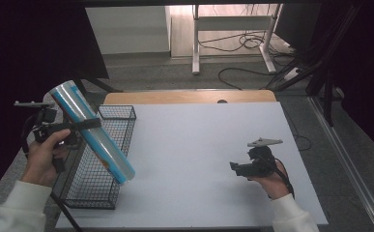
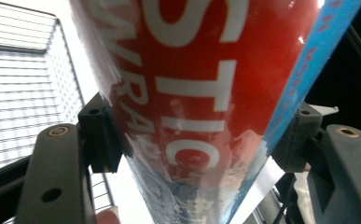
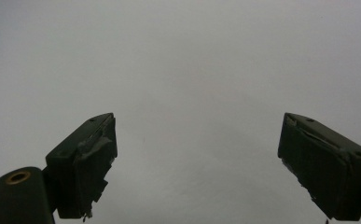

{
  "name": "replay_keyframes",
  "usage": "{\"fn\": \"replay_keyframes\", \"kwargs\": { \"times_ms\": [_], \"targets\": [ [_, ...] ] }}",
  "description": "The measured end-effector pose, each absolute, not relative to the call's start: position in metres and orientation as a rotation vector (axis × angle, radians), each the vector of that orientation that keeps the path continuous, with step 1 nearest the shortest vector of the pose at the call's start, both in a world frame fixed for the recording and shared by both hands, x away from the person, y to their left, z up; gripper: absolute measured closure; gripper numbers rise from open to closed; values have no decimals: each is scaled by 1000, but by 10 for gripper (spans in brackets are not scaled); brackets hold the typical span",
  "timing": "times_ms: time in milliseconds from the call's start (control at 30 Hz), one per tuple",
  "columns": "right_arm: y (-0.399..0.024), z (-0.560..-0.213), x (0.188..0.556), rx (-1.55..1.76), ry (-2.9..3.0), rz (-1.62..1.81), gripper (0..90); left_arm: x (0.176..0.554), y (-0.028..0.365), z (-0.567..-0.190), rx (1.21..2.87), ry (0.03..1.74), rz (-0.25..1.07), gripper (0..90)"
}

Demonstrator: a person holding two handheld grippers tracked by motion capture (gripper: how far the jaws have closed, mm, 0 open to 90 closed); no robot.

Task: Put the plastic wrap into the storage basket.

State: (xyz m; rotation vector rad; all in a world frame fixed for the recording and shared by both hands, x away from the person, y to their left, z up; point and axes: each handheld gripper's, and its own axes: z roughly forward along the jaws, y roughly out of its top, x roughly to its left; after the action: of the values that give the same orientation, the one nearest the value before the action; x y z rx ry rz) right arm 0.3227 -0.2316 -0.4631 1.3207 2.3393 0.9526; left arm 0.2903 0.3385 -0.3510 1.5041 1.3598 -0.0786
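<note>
A long box of plastic wrap point(image 1: 92, 131), blue and glossy in the high view, hangs tilted above the black wire basket point(image 1: 122, 114), its lower end toward the table's middle. My left gripper point(image 1: 73, 126) is shut on the box near its upper part. In the left gripper view the box's red face with white letters point(image 2: 201, 93) sits clamped between the two black jaws. My right gripper point(image 1: 240, 167) rests low over the white table at the right, held by a hand. Its jaws stand wide apart with nothing between them point(image 3: 197, 163).
The white table point(image 1: 204, 145) stretches between the two hands. The wire basket lies along its left edge. Beyond the far edge are a wooden strip point(image 1: 189, 96), a floor with cables point(image 1: 252, 43) and white desk legs point(image 1: 195, 43).
</note>
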Motion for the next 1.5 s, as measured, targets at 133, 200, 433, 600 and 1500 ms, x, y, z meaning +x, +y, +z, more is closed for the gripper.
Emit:
{"fn": "replay_keyframes", "kwargs": {
  "times_ms": [133, 200, 433, 600, 1500],
  "targets": [
    [-231, -462, 323, 1321, 2337, 950, 120, 287, 351, -348, 1498, 1377, -56, 321],
    [-231, -462, 323, 1323, 2336, 951, 120, 287, 359, -348, 1514, 1387, -43, 321],
    [-232, -464, 324, 1324, 2335, 942, 120, 287, 380, -346, 1513, 1448, -12, 321],
    [-232, -465, 324, 1332, 2333, 936, 120, 289, 389, -349, 1525, 1494, 16, 321],
    [-231, -467, 325, 1332, 2338, 927, 120, 304, 380, -399, 1640, 1609, -10, 321]
  ]
}}
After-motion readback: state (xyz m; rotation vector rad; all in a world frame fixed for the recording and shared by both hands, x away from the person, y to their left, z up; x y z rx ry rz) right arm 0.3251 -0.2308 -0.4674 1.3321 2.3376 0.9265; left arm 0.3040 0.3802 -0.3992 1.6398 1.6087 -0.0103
